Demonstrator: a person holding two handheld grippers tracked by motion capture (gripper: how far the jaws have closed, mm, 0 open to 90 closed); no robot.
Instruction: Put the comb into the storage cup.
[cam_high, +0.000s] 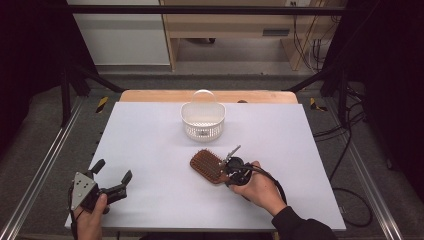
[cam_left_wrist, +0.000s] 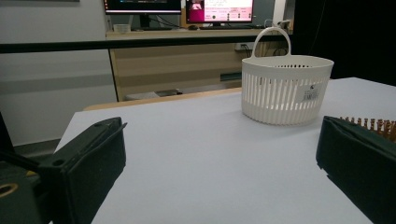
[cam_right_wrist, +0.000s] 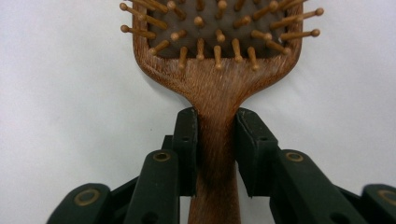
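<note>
A wooden paddle hairbrush (cam_high: 207, 166) lies bristles-up on the white table (cam_high: 150, 135), right of centre. My right gripper (cam_high: 228, 169) is at its handle end. In the right gripper view the two black jaws of that gripper (cam_right_wrist: 216, 119) press on either side of the brush's (cam_right_wrist: 215, 74) narrow handle just below the head. My left gripper (cam_high: 114, 170) rests near the front left corner, held by a hand, its jaws wide apart with nothing between them. The left gripper view shows this gripper (cam_left_wrist: 219, 158) facing bare table, with the brush's bristles (cam_left_wrist: 373, 125) peeking over the right jaw.
A white slotted plastic basket (cam_high: 202, 122) with a handle stands at the middle back of the table, beyond the brush; it also appears ahead and to the right in the left gripper view (cam_left_wrist: 286, 91). Metal frame rails run along both sides of the table.
</note>
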